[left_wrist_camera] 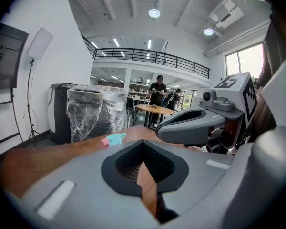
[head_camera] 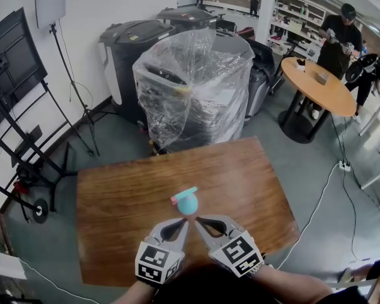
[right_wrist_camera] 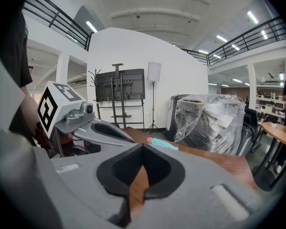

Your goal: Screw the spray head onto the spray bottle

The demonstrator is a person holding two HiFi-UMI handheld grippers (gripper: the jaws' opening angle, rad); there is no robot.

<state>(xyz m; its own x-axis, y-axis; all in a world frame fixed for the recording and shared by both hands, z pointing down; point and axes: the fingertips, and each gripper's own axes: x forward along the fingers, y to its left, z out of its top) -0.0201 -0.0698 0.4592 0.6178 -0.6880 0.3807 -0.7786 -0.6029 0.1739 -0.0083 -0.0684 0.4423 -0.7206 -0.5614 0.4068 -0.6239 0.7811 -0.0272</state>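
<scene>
**Spray bottle** (head_camera: pixel 189 205): teal, upright on the table (head_camera: pixel 126 201), near the middle and toward our side.

**Spray head** (head_camera: pixel 184 194): teal with a pink tip, sitting on top of the bottle. From above we cannot tell whether it is threaded home or only resting there, so we count the screwing as possibly not done.

**Left gripper** (head_camera: pixel 183 223): jaws together with nothing between them, tip just beside the bottle on its near left.

**Right gripper** (head_camera: pixel 199 223): jaws likewise together and empty, just beside the bottle on its near right. Neither tool holds the bottle or the head.

**Remaining, in our judgement:** steady the bottle with one tool and turn the head with the other.

**Clearance:** bare wood lies on every side of the bottle, and the far and right table edges are well apart from it. A plastic-wrapped stack (head_camera: pixel 193 84) stands beyond the far edge, off the table.
</scene>
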